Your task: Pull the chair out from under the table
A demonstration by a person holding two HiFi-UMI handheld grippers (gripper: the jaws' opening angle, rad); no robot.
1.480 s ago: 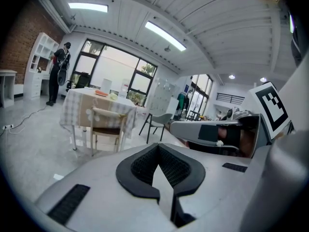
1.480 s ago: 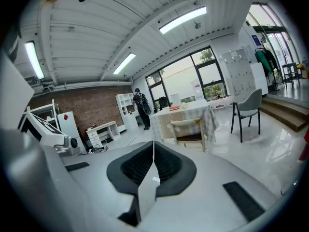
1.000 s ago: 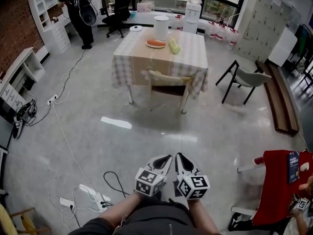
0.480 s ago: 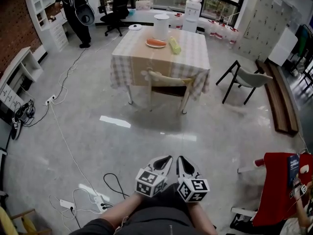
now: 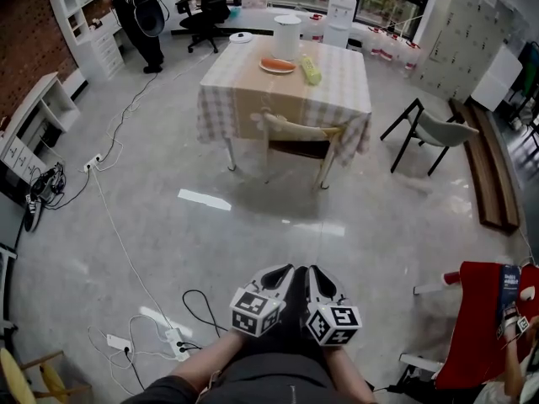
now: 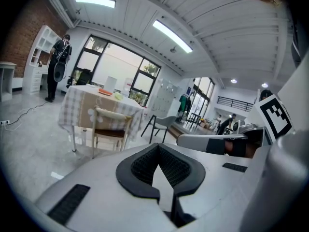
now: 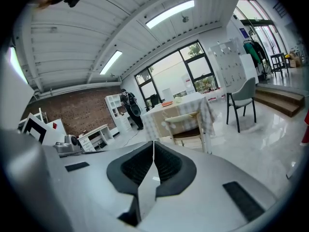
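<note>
A pale wooden chair (image 5: 297, 138) with a brown seat is tucked under the near side of a table (image 5: 337, 99) covered with a checked cloth, far across the floor. My left gripper (image 5: 285, 270) and right gripper (image 5: 309, 270) hang side by side close to my body at the bottom of the head view, well short of the chair. Both are shut with nothing between the jaws. The left gripper view shows its gripper (image 6: 157, 147) aimed toward the chair (image 6: 111, 127). In the right gripper view the gripper (image 7: 153, 144) faces the chair (image 7: 186, 122) too.
On the table stand a white cylinder (image 5: 288, 37), a plate with orange food (image 5: 278, 65) and a yellow-green item (image 5: 311, 69). A grey chair (image 5: 429, 132) stands at the right, and a power strip with cables (image 5: 168, 337) lies at the near left. A person (image 5: 135, 7) stands by the shelves.
In the head view the table and chair have shifted slightly right and look a little nearer. Both grippers stay shut and have drawn closer together.
</note>
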